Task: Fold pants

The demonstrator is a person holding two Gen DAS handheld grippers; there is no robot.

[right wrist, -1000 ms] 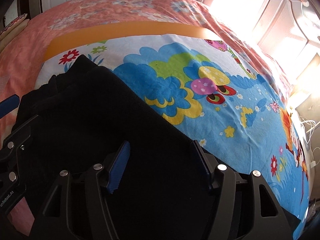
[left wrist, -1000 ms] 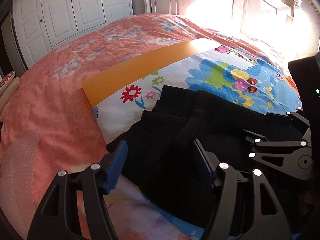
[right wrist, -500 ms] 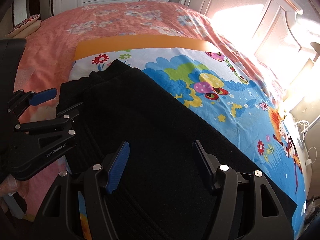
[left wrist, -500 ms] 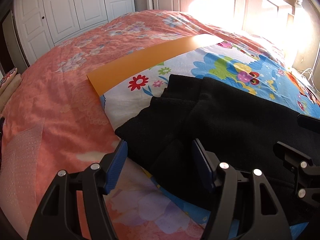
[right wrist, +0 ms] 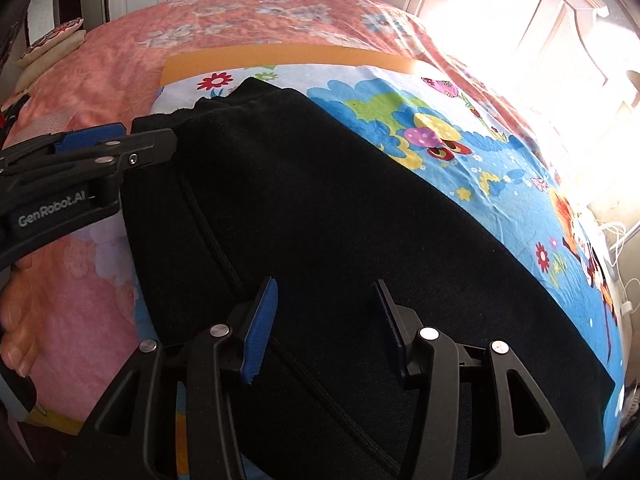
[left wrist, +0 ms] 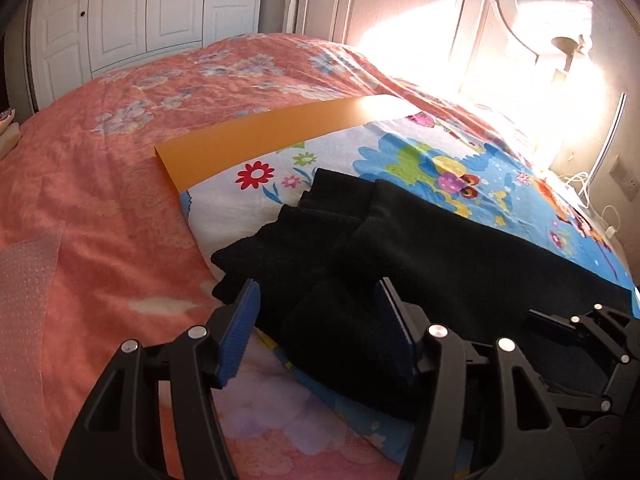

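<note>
Black pants (left wrist: 420,252) lie on a colourful cartoon sheet (left wrist: 404,160) spread on the bed. They also fill the middle of the right wrist view (right wrist: 320,208), with one end bunched towards the far left. My left gripper (left wrist: 316,320) is open and empty, just above the near edge of the bunched end. My right gripper (right wrist: 324,320) is open and empty, over the middle of the pants. The right gripper shows at the lower right of the left wrist view (left wrist: 580,332). The left gripper shows at the left of the right wrist view (right wrist: 120,136).
An orange strip (left wrist: 280,136) edges the sheet's far side. A pink floral bedspread (left wrist: 120,160) covers the bed. A white headboard (left wrist: 420,28) and white wardrobe doors (left wrist: 140,12) stand behind. White cables (left wrist: 580,188) lie at the far right.
Both grippers have drawn back and up from the pants, so more of the bed shows. The pants lie as before. Both grippers stay open.
</note>
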